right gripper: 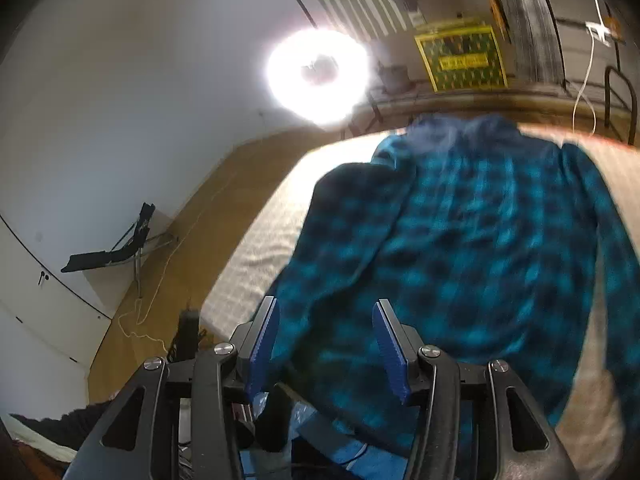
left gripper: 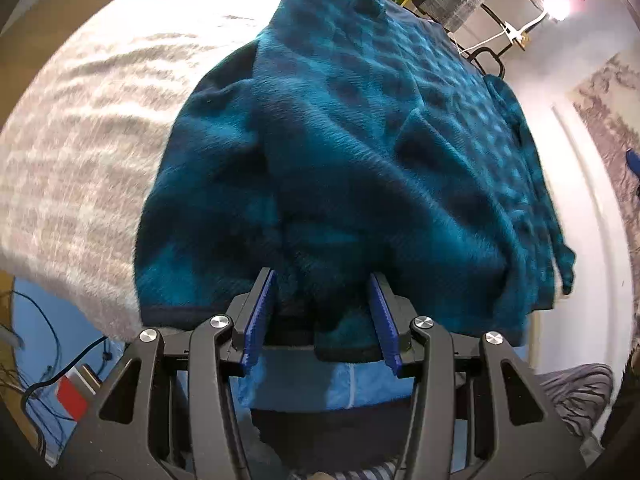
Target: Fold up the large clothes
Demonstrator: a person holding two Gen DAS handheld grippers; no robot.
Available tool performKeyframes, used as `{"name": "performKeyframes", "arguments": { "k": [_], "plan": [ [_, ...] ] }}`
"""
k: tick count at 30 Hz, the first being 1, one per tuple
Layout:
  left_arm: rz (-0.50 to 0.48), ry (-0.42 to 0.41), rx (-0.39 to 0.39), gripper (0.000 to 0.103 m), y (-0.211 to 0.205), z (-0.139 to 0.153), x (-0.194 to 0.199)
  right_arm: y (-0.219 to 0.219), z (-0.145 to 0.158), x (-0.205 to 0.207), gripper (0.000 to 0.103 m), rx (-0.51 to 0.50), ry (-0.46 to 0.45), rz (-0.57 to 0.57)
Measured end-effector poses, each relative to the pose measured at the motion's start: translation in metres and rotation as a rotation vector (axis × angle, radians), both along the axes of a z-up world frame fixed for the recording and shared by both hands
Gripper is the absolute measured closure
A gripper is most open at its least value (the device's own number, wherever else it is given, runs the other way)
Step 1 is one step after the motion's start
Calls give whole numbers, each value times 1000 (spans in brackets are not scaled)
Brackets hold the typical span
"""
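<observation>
The bed [left gripper: 72, 128], covered in a pale textured blanket, filled most of the left wrist view and ran back toward a headboard ledge in the right wrist view. On it lay the teal and dark blue plaid fleece shirt [left gripper: 360, 152], spread lengthwise with its collar toward the far edge of the bed and its hem hanging over the near edge. One sleeve [right gripper: 344, 240] was folded across the front of the shirt on the left side of the right wrist view; the other ran down along the bed's right side. A pale blue lining [left gripper: 344, 384] showed beneath the hem at the near edge.

A bright ring lamp [right gripper: 318, 76] glared beyond the far left corner of the bed, and a yellow and green patterned board [right gripper: 460, 58] stood on the ledge past the far edge. A wooden floor [right gripper: 192, 216] ran along the bed's left side, with a white cable trailing over it.

The left hand-held gripper [left gripper: 322, 284] had its blue pads parted wide, with a bunch of the shirt's hem fabric sitting between them near the near edge; whether the pads pressed the cloth could not be told. The right hand-held gripper [right gripper: 324, 314] was also spread wide, held over the shirt's lower left portion and gripping nothing.
</observation>
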State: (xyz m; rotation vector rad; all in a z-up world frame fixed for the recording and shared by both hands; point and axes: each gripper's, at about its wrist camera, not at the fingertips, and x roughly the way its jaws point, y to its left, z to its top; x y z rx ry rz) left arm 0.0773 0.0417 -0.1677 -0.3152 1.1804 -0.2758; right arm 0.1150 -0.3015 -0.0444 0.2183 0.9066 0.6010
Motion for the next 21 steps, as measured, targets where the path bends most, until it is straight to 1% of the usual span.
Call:
{"name": "performKeyframes", "arguments": {
  "k": [1, 2, 3, 4, 7, 9, 12, 13, 14, 16, 18, 19, 20, 21],
  "plan": [
    [3, -8, 24, 63, -3, 0, 0, 3, -12, 2, 51, 7, 32, 1],
    [8, -18, 37, 79, -5, 1, 0, 6, -24, 5, 51, 13, 59, 5],
    [5, -23, 28, 90, -6, 2, 0, 11, -34, 8, 52, 7, 78, 10],
    [1, -25, 16, 95, -7, 3, 0, 16, -46, 13, 52, -16, 93, 9],
    [-5, -63, 1, 98, -8, 12, -4, 32, -67, 24, 52, -58, 122, 32],
    [-3, -86, -14, 98, -4, 20, -9, 41, -70, 29, 52, -81, 117, 48],
    [21, -120, -50, 98, 10, 37, -16, 57, -61, 49, 52, -112, 84, 70],
    [31, -131, -62, 98, 16, 43, -19, 67, -53, 58, 52, -131, 62, 76],
    [42, -147, -66, 99, 24, 50, -22, 74, -48, 66, 52, -147, 44, 81],
    [66, -184, -44, 99, 39, 61, -27, 93, -34, 87, 52, -183, 3, 98],
    [89, -186, -25, 99, 51, 61, -27, 118, -24, 112, 50, -221, -38, 126],
    [105, -178, -5, 99, 55, 58, -24, 129, -23, 121, 49, -236, -55, 136],
    [113, -161, 3, 99, 60, 52, -20, 143, -24, 137, 47, -255, -70, 140],
    [117, -145, 3, 99, 62, 47, -19, 153, -26, 150, 47, -264, -71, 143]
  ]
}}
